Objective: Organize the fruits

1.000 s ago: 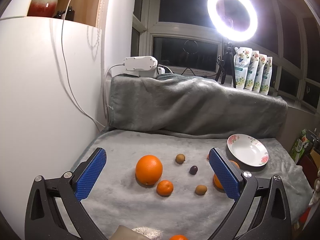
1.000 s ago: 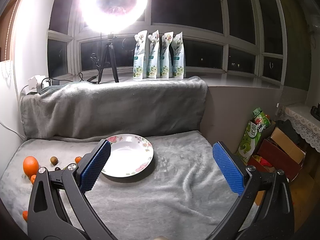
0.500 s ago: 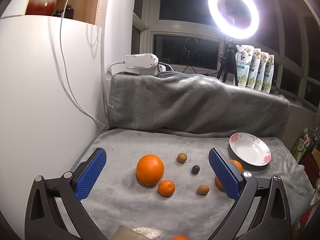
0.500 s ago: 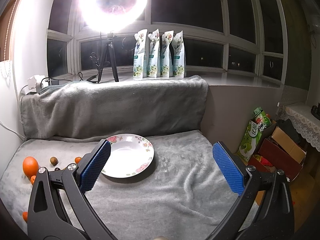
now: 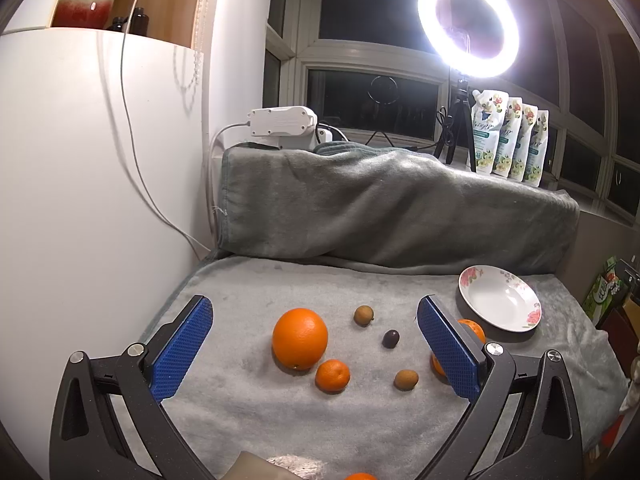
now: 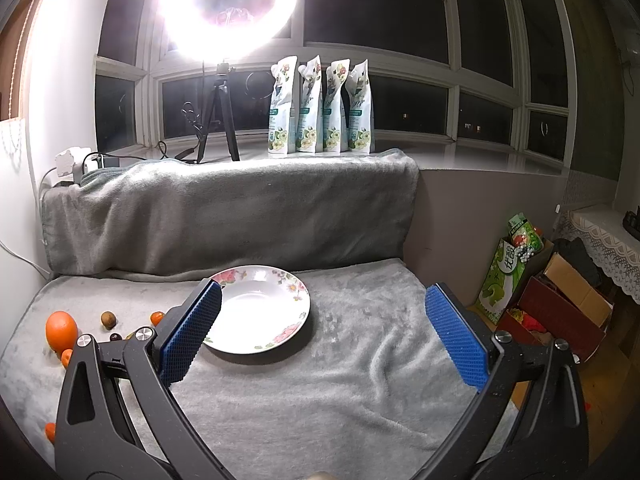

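Fruit lies scattered on a grey blanket (image 5: 248, 292). In the left wrist view there is a large orange (image 5: 299, 338), a small mandarin (image 5: 332, 375), two brown kiwi-like fruits (image 5: 363, 315) (image 5: 406, 379), a dark grape (image 5: 390, 338) and another orange (image 5: 472, 330) partly hidden behind the right finger. My left gripper (image 5: 316, 344) is open above the fruit, holding nothing. A white floral plate (image 6: 260, 308) sits empty at the back right; it also shows in the left wrist view (image 5: 500, 298). My right gripper (image 6: 324, 334) is open and empty just in front of the plate.
A blanket-covered ledge (image 6: 228, 216) backs the surface, with a ring light on a tripod (image 6: 226, 4) and several white pouches (image 6: 320, 108) behind it. A white cabinet (image 5: 80, 200) stands at the left. Boxes and bags (image 6: 540, 280) sit on the floor beyond the right edge.
The left gripper's view has shifted slightly, the fruit drifting a little right and up in frame. The right gripper has hardly moved. Both stay open.
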`<control>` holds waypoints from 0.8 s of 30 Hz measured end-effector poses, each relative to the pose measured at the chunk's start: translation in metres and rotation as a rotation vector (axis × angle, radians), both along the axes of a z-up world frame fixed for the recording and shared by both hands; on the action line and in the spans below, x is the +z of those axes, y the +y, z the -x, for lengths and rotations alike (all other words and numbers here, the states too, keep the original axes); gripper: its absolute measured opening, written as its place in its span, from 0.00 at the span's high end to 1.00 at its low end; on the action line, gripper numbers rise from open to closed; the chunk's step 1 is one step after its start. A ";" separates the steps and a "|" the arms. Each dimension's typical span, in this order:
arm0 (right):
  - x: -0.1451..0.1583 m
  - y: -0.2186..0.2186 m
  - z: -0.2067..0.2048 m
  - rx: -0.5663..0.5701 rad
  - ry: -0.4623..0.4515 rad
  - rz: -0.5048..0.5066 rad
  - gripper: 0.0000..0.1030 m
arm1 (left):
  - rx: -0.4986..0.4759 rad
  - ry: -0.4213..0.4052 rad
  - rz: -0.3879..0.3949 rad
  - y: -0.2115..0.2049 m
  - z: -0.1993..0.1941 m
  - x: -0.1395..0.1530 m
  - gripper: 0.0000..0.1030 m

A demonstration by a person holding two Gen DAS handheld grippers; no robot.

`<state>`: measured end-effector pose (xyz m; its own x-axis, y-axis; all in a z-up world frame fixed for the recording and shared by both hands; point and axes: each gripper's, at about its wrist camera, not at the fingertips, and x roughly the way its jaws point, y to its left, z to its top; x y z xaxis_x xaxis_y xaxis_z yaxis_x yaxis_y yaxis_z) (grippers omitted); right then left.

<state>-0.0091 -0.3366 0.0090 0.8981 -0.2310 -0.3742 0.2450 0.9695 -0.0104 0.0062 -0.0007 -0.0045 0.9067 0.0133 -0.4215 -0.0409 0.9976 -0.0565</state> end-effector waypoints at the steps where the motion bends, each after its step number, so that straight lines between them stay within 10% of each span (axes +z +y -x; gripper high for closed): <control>1: 0.000 0.000 0.000 0.000 -0.001 0.000 0.00 | 0.000 0.000 0.000 0.000 0.000 0.000 0.01; 24: -0.005 0.005 -0.004 0.007 0.009 -0.005 0.00 | -0.007 0.028 0.000 0.000 -0.006 -0.007 0.01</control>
